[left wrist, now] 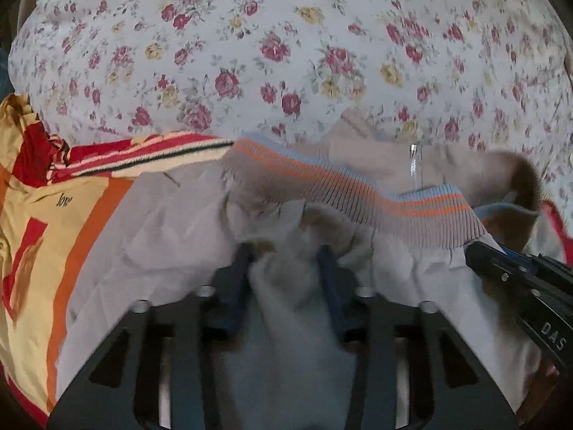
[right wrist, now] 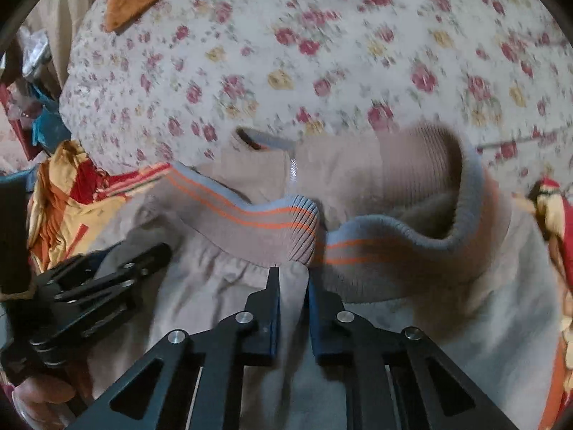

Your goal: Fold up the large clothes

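Observation:
A pale grey-beige jacket (left wrist: 179, 222) with a ribbed hem band (left wrist: 412, 211) striped blue and orange lies bunched on the bed; it also shows in the right wrist view (right wrist: 447, 322) with its band (right wrist: 258, 222) and a zipper (right wrist: 293, 172). My left gripper (left wrist: 286, 251) is shut on a bunch of the jacket fabric just below the band. My right gripper (right wrist: 292, 276) is shut on the jacket fabric at the band's open end. The grippers are close together: the right one shows in the left wrist view (left wrist: 519, 279), the left one in the right wrist view (right wrist: 107, 279).
A floral bedsheet (left wrist: 286, 36) covers the bed behind the jacket. A yellow, red and orange cloth (left wrist: 35, 233) lies under and left of the jacket, also seen at the right (right wrist: 558, 215). Clutter sits beyond the bed's left edge (right wrist: 32, 107).

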`<state>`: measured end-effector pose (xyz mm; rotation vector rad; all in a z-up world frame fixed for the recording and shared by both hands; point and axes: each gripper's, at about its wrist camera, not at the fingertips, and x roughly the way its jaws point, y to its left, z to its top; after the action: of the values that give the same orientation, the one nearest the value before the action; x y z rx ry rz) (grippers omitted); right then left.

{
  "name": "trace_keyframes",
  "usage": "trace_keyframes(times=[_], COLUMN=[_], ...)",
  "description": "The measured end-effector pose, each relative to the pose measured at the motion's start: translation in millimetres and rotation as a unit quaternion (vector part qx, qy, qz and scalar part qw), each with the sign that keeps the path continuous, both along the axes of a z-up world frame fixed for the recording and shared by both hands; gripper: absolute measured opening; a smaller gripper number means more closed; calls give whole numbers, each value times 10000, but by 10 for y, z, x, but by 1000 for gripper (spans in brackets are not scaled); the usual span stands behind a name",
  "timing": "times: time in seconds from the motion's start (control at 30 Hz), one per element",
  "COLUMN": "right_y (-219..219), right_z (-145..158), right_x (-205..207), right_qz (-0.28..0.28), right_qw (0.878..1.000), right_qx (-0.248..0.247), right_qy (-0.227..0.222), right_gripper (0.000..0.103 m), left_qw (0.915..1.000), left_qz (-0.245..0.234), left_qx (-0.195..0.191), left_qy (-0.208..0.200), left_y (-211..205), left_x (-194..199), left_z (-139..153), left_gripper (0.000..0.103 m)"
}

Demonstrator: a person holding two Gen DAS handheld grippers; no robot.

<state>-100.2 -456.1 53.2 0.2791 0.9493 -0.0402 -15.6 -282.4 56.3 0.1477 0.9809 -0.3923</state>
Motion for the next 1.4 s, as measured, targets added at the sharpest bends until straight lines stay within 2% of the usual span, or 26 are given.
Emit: trace_keyframes(times=[0.03, 0.17, 0.33, 0.43, 0.47, 0.53, 0.57, 0.6, 0.63, 0.7, 0.8, 0.83, 0.9, 1.0, 1.07, 1.13, 1.17, 1.23, 1.3, 1.33, 1.4], right_y=[-4, -44, -86, -72, -59, -67, -97, -135, -202, -383, -580, -663, -788, -902, -856, -827, -898, -1087, -1308, -1382, -1387], right_z=[74, 245, 164, -86, -208, -240, -149, -55, 73, 346, 529, 546, 490, 249, 138, 177, 232, 242, 84, -44, -218], right_x=[20, 187, 454, 610, 674, 685, 623, 553, 447, 165, -48, -90, -86, 65, 157, 177, 149, 72, 88, 117, 177], right_qz=[11, -85, -281, -242, -163, -91, -52, -25, -6, -172, -536, -701, -922, -673, -422, -375, -520, -1016, -1444, -1529, -1471], right_qw=[9999, 9993, 9983, 9995, 9998, 9994, 9995, 9994, 9990, 9986, 9969, 9933, 9872, 9939, 9957, 9957, 9965, 9925, 9888, 9882, 9890], right_qx=[24, -51, -213, -139, -59, 64, 189, 313, 440, 349, -495, -887, -1302, -824, -751, -835, -651, -592, -325, -79, -62], right_qy=[-107, -370, -455, -165, 116, 321, 243, 141, -14, -371, -294, -220, -35, 299, 342, 119, -123, -332, -199, -40, 130], right_gripper=[12, 12, 11, 11, 11, 12, 14, 25, 48, 69, 70, 70, 70, 69, 48, 19, 14, 12, 12, 12, 13], left_qw=[10000, 9996, 9993, 9987, 9986, 9989, 9991, 9992, 9992, 9992, 9990, 9989, 9989, 9990, 9992, 9992, 9991, 9990, 9990, 9991, 9989], left_qz=[40, 200, 362, 390, 404, 382, 348, 338, 331, 321, 371, 384, 387, 356, 334, 345, 364, 378, 368, 335, 267], left_qx=[-57, -155, 37, 312, 325, 276, 226, 206, 185, 111, -34, -54, -29, 97, 127, 96, 77, 57, 138, 216, 369], left_qy=[-18, -139, -102, 140, 112, 53, 65, 83, 122, 199, 250, 259, 266, 235, 202, 201, 210, 227, 197, 154, 89], left_y=[11, -6, -68, -99, -92, -75, -60, -49, -29, 9, 117, 134, 146, 122, 100, 89, 92, 74, 45, 12, -44], left_x=[46, 227, 345, 411, 413, 407, 408, 411, 410, 406, 427, 431, 418, 447, 448, 453, 470, 497, 511, 507, 497], left_z=[58, 206, 4, -262, -301, -291, -274, -267, -255, -205, -109, -97, -71, -107, -115, -141, -154, -229, -275, -292, -301], left_gripper=[23, 22, 22, 22, 22, 22, 22, 22, 22, 22, 22, 22, 23, 23, 23, 23, 23, 23, 24, 24, 24])
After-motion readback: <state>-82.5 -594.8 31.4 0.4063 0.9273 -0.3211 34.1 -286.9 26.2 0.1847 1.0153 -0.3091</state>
